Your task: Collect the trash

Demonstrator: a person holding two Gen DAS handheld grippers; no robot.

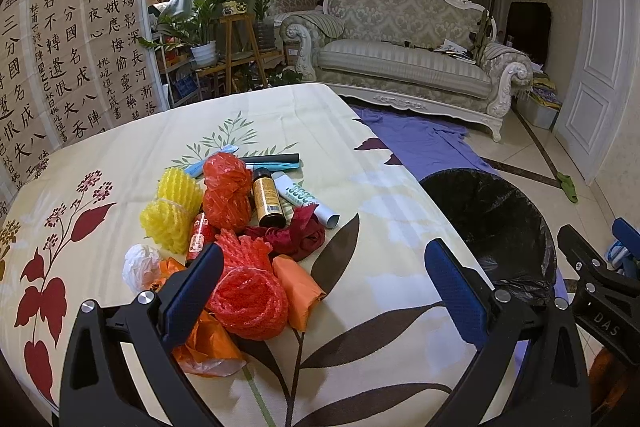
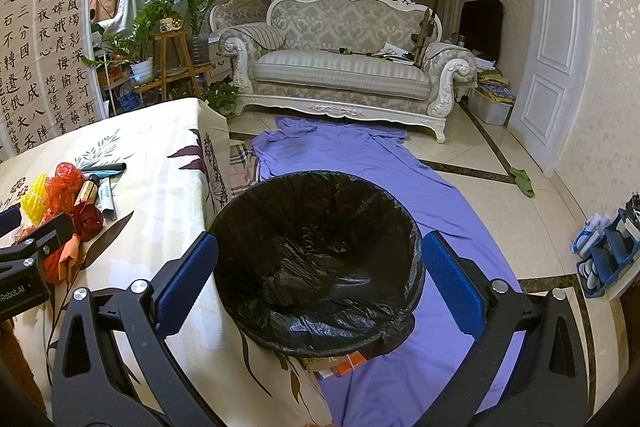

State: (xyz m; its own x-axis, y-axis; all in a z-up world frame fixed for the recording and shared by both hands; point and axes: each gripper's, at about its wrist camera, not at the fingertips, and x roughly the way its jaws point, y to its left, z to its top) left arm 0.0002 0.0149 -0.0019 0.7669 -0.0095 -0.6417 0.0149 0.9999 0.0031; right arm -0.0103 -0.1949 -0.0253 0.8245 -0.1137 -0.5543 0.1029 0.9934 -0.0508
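The sofa [image 2: 344,67] stands against the far wall, white-framed and patterned, with loose papers on its seat. A purple cloth [image 2: 440,195] lies spread on the tiled floor in front of it.

The table [image 1: 380,195] carries a cream floral cloth. Just beside its right edge stands the trash bin [image 2: 320,255], lined with a black bag, mouth open, nothing visible inside.

The trash pile [image 1: 236,227] sits on the table, left of centre in the left wrist view. Contents noted, largest first: a red foam net coil [image 1: 250,301] at the near edge; a crumpled red plastic bag [image 1: 226,189] farther back; two yellow foam nets [image 1: 174,211] on the left side; an orange plastic bag [image 1: 208,347] partly under the coil; a dark red wrapper [image 1: 306,237]; a brown bottle with a gold label [image 1: 268,199] lying on its side, touching the red bag; a white tube [image 1: 304,201] just to its right; a white crumpled wad [image 1: 140,265] at the left.

The left hand-held gripper [image 1: 324,287] hovers over the near edge of the pile, fingers wide apart, the left finger overlapping the red coil in view; contact cannot be told.

The right hand-held gripper [image 2: 320,275] is held above the bin, fingers wide apart and holding nothing.
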